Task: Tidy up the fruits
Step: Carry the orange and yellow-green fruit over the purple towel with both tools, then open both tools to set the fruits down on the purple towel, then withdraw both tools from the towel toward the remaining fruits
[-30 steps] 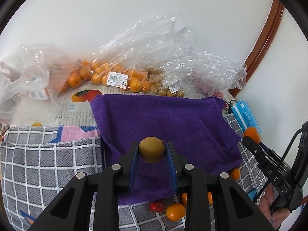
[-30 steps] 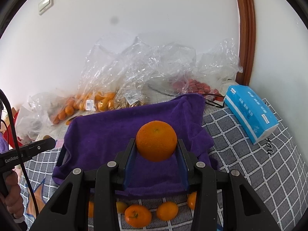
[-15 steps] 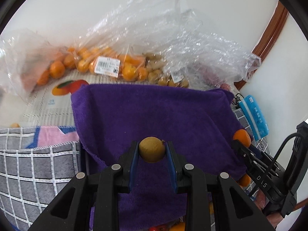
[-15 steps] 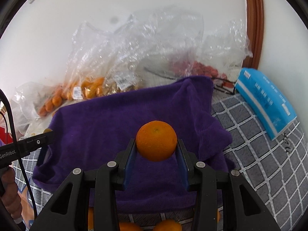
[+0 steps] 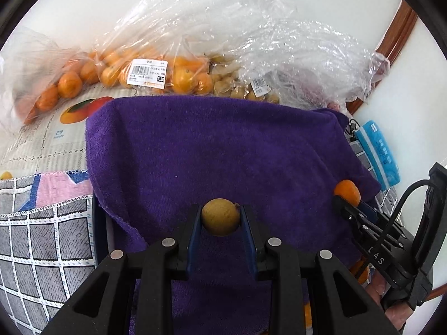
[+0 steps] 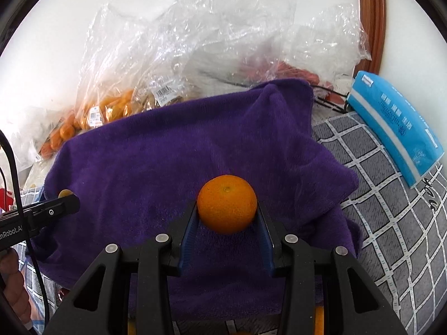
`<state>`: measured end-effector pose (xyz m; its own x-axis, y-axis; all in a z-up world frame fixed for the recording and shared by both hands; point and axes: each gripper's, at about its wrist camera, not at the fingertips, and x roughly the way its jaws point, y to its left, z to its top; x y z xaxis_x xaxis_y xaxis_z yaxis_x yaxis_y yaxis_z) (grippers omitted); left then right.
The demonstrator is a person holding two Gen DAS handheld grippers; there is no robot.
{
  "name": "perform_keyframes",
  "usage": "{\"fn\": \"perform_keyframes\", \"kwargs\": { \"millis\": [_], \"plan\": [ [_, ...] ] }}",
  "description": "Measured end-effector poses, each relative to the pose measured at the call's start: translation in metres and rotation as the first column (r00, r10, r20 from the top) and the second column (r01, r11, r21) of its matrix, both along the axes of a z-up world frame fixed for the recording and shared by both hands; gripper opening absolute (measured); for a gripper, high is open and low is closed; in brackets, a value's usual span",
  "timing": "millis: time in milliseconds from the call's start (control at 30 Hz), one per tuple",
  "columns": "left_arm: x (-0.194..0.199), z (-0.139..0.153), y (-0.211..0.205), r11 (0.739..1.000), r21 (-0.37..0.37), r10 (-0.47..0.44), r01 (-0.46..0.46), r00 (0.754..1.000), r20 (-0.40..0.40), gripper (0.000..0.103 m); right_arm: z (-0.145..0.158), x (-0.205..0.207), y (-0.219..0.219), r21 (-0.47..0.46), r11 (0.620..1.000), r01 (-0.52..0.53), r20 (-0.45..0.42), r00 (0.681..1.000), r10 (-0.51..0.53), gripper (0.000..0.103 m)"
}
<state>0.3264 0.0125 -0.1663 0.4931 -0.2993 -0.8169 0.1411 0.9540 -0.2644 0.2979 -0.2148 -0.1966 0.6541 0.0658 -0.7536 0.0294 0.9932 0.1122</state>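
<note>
My left gripper [image 5: 220, 219] is shut on a small round yellow-brown fruit [image 5: 220, 216], held just above the purple towel [image 5: 223, 150]. An orange [image 6: 226, 203] sits pinched between the blue pads of my right gripper [image 6: 226, 217], also low over the purple towel [image 6: 167, 162]. In the left wrist view the right gripper [image 5: 342, 199] appears at the right edge with its orange [image 5: 347, 192]. The left gripper [image 6: 68, 199] shows at the left edge of the right wrist view, its fruit [image 6: 64, 193] partly hidden.
Clear plastic bags of oranges [image 5: 145, 72] and small brown fruit [image 5: 234, 89] lie behind the towel against the white wall. A blue tissue pack [image 6: 396, 128] rests on the grey checked cloth [image 6: 391, 223] at the right. A person's hand [image 6: 14, 287] holds the left gripper.
Both grippers have come down and forward over the purple towel, each still holding its fruit. The loose oranges at the towel's near edge have slipped out of sight below.
</note>
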Motion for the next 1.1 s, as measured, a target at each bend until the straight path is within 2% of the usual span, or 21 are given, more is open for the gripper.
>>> {"fn": "perform_keyframes", "kwargs": {
  "millis": [367,467,567,633,700,900,1100],
  "plan": [
    [0.004,-0.007,-0.003,1.0,0.011,-0.013,0.013,1.0,-0.021,0.026,-0.001,0.001,0.006,-0.048,0.999,-0.014,0.004,1.0,0.015,0.042],
    [0.004,-0.006,-0.003,1.0,0.007,-0.012,0.013,0.999,-0.033,0.028,0.001,-0.001,0.006,-0.039,0.999,-0.019,0.0,1.0,0.019,0.046],
    [0.0,0.0,-0.003,1.0,-0.014,-0.016,0.015,0.999,-0.032,0.034,0.008,-0.005,0.005,-0.031,0.999,-0.013,0.006,1.0,0.014,0.049],
    [-0.006,0.008,-0.004,1.0,-0.003,-0.018,0.018,1.0,-0.02,0.051,0.015,-0.01,0.005,-0.023,1.0,-0.011,0.013,1.0,0.011,0.055],
    [-0.013,0.017,-0.006,1.0,0.014,-0.02,0.02,1.0,0.005,0.057,0.023,-0.016,0.005,-0.018,1.0,-0.007,0.022,1.0,0.007,0.062],
    [-0.042,0.042,-0.004,1.0,0.001,0.004,-0.004,0.999,0.037,0.058,0.048,-0.043,0.001,-0.029,0.999,0.034,0.053,0.998,-0.032,0.063],
    [-0.082,0.06,0.001,1.0,-0.016,0.026,-0.025,0.998,0.064,0.056,0.073,-0.089,-0.008,-0.016,0.997,0.071,0.111,0.991,-0.069,0.063]
  ]
}}
